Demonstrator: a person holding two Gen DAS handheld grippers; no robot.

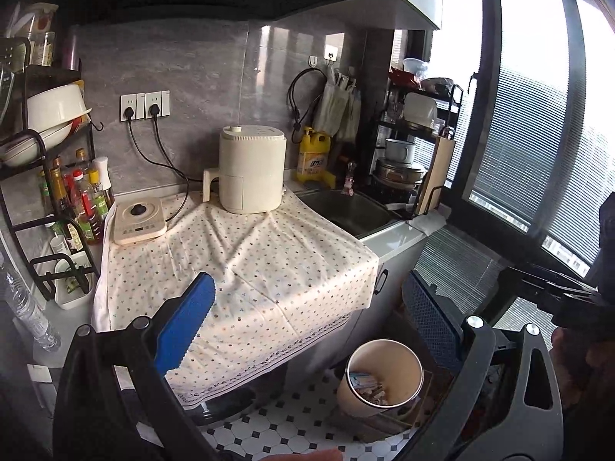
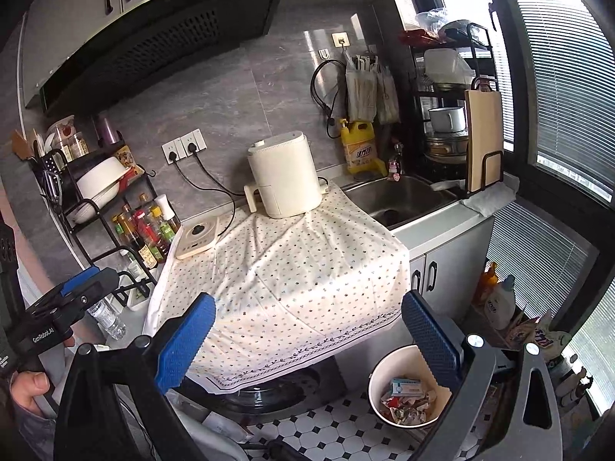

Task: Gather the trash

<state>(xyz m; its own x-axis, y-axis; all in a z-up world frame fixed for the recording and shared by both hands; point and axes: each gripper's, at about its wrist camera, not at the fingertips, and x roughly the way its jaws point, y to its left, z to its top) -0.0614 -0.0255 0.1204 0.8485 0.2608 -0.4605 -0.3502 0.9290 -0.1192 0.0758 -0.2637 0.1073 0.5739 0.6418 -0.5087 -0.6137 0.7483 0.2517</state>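
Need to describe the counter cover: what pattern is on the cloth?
Cream cloth with small scattered dots; clearest in the right wrist view.

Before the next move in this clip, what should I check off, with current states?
1. Left hand-held gripper open, holding nothing: ok.
2. Right hand-held gripper open, holding nothing: ok.
3. Trash bin upright on the floor, mouth unobstructed: ok.
4. Trash already in the bin: ok.
5. Dotted cloth free of loose trash: ok.
6. More trash left elsewhere: cannot tell.
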